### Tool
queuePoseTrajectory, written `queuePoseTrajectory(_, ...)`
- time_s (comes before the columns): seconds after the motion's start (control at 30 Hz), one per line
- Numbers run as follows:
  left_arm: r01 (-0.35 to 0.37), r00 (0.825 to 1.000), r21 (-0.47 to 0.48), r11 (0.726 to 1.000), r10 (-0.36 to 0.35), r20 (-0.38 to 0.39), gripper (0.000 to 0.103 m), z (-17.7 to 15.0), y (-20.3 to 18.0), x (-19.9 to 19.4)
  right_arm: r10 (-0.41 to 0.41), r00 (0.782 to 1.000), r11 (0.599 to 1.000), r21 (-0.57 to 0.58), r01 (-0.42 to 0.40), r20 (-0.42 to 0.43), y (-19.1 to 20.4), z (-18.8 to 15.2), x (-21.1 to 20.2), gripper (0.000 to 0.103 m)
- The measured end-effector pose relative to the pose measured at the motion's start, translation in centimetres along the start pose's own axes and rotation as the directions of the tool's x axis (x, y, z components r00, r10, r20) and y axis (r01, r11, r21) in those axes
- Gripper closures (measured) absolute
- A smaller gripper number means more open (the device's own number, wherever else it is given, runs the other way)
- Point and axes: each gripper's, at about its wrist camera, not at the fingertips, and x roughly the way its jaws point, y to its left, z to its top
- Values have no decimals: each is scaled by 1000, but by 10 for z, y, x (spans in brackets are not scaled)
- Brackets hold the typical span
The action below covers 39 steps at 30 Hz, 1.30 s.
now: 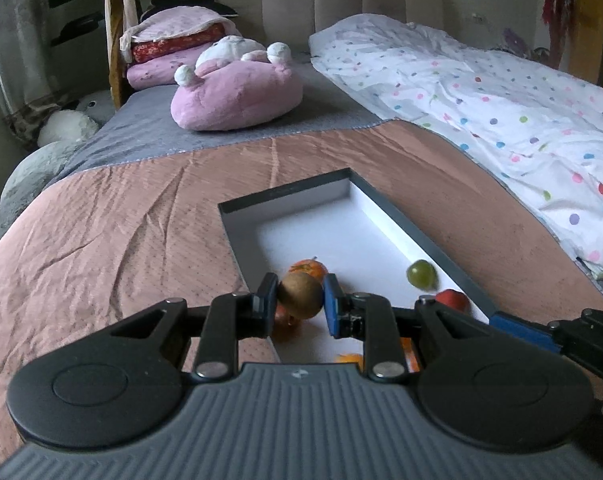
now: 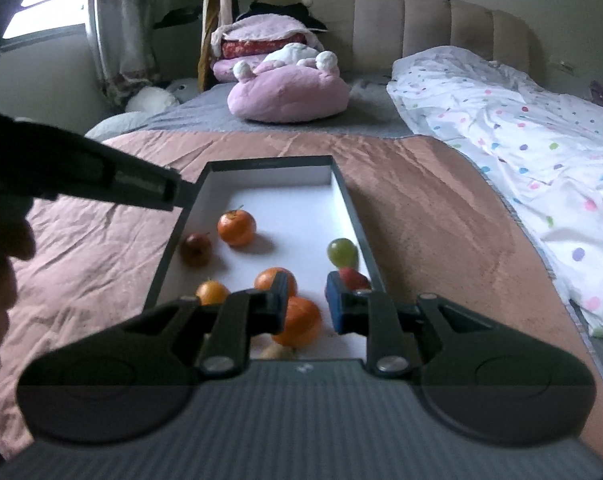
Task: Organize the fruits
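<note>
My left gripper (image 1: 300, 295) is shut on a brown kiwi (image 1: 300, 294), held above the near end of a dark-rimmed white tray (image 1: 285, 194) on the bed. The tray holds an orange (image 1: 309, 269), a green fruit (image 1: 421, 275) and a red fruit (image 1: 453, 300). In the right wrist view my right gripper (image 2: 307, 304) hangs over the tray (image 2: 269, 162) with its jaws drawn close and nothing pressed between the pads. A large orange (image 2: 301, 322) lies just below its left finger. Farther in sit more oranges (image 2: 236, 227), a dark red fruit (image 2: 196, 249) and the green fruit (image 2: 341, 251).
The tray rests on a pinkish-brown bedspread (image 1: 141, 220). A pink plush cushion (image 1: 237, 92) lies near the headboard, and a polka-dot duvet (image 1: 501, 120) runs along the right. The left tool's dark body (image 2: 141, 184) crosses the tray's left rim, with a hand (image 2: 1, 260) at the edge.
</note>
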Motion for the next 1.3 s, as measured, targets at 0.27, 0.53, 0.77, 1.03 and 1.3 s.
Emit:
queuePoseTrajectory(0.27, -5, 1000, 19, 1000, 5, -14, 74, -2, -13, 0, 7, 999, 999, 31, -8, 32, -6, -5, -11, 79)
queuePoseTrajectory(0.53, -9, 999, 20, 1000, 10, -33, 74, -5, -16, 7, 16, 999, 999, 30, -17, 37, -6, -9, -15, 79)
queuePoseTrajectory(0.77, 6, 999, 42, 999, -4, -48, 74, -8, -22, 13, 19, 999, 999, 32, -20, 35, -5, -11, -15, 79)
queuePoseTrajectory(1.03, 27, 997, 68, 997, -22, -72, 71, -7, -26, 17, 18, 999, 1000, 23, -19, 32, -4, -12, -16, 79)
queuePoseTrajectory(1.3, 31, 999, 61, 998, -28, -45, 57, -2, -23, 10, 11, 1000, 1000, 22, -12, 27, -3, -13, -14, 79)
